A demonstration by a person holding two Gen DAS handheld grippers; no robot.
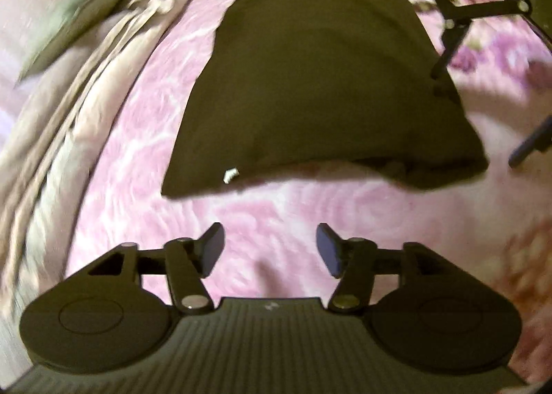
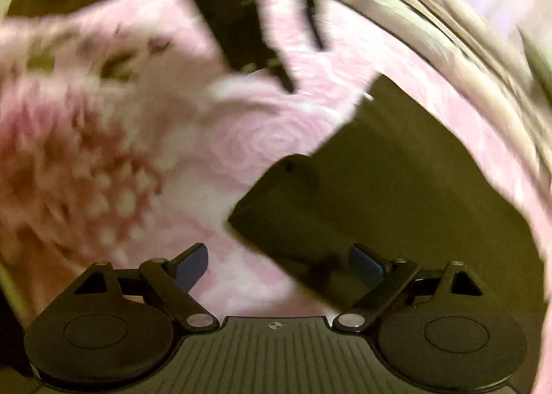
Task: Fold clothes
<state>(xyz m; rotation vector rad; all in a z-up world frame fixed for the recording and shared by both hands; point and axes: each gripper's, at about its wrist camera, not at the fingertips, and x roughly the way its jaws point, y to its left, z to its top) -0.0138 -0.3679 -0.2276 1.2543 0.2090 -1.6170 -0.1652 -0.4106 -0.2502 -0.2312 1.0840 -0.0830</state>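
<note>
A dark garment (image 1: 321, 83) lies folded flat on the pink floral bedspread (image 1: 276, 221), while the left gripper (image 1: 270, 251) and right gripper (image 2: 277, 268) hover over it with fingers (image 1: 212, 249) spread wide, holding nothing.

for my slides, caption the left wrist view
Open left gripper hovers over pink floral bedspread before a folded dark garment.
</note>
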